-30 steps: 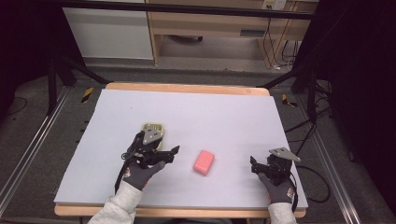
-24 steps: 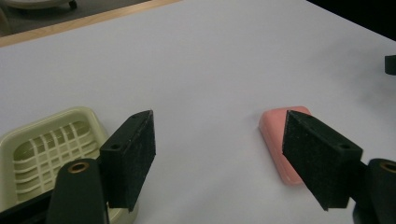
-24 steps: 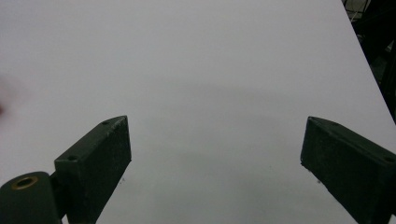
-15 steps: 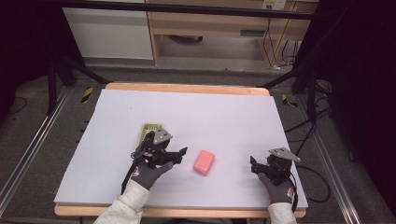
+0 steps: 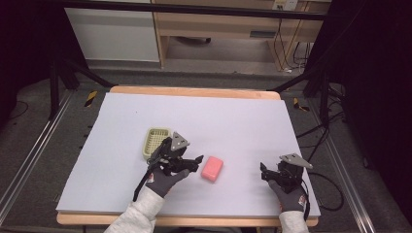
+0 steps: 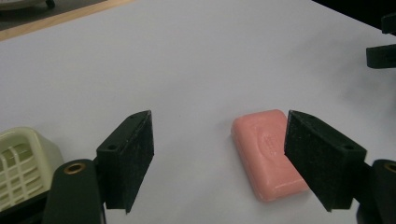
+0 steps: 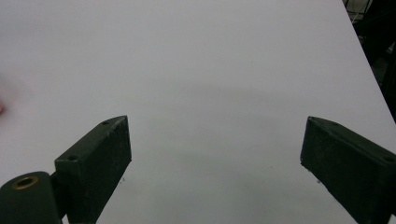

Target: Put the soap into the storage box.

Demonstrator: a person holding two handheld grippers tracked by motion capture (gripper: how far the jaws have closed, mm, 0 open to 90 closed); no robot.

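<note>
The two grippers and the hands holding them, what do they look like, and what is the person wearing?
Both the left gripper and the right gripper are black, each topped by a grey three-cornered plate, with a black cable trailing back. Their jaws are flat black blocks, and brass-coloured rings sit at the base. The hands wear dark grey gloves with red-trimmed cuffs, over pale grey sleeves.

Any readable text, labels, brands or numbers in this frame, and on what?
None can be read.
Soap: an embossed stamp on its top face, too faint and blurred to read.
Soap dish: no marking seen.
Sheet on the table: blank.
</note>
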